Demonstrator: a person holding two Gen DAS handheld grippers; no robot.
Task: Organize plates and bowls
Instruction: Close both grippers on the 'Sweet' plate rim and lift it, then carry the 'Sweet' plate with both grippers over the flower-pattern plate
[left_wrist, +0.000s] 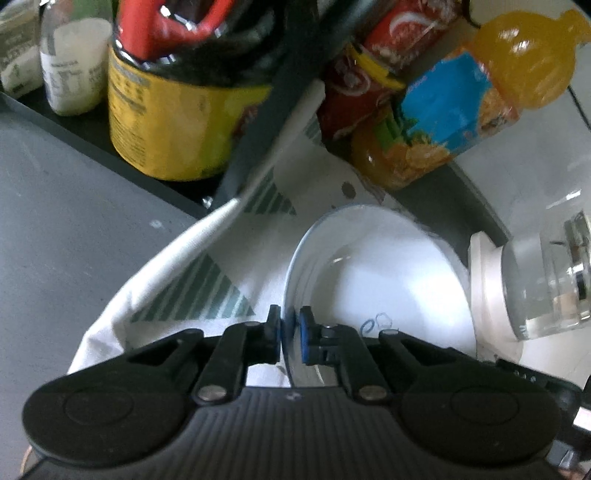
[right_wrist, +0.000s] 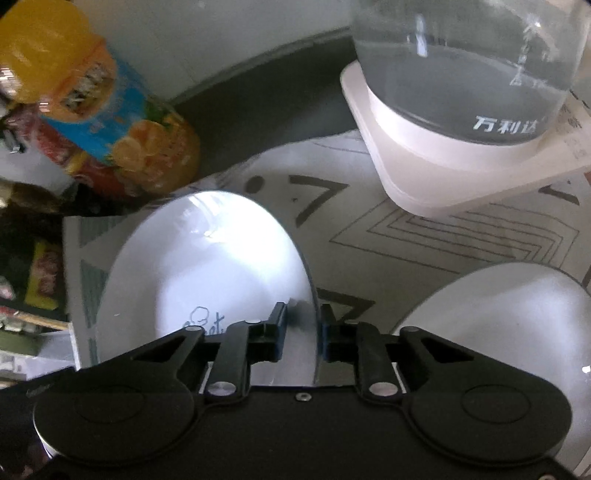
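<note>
A white bowl with a small blue mark inside (left_wrist: 388, 280) sits over a patterned cloth (left_wrist: 207, 280). My left gripper (left_wrist: 290, 338) is shut on the bowl's left rim, one pad inside and one outside. The same bowl shows in the right wrist view (right_wrist: 207, 266). My right gripper (right_wrist: 301, 336) straddles its right rim; the jaws stand a little apart around the rim, the right pad against it. A second white dish (right_wrist: 509, 325) lies at the right of that view.
An orange juice bottle (left_wrist: 491, 96) (right_wrist: 99, 110), red packets (left_wrist: 354, 88) and a yellow-labelled jar (left_wrist: 173, 122) stand behind the bowl. A glass kettle on a white base (right_wrist: 461, 110) (left_wrist: 535, 284) stands to the right. A grey surface (left_wrist: 62, 229) lies to the left.
</note>
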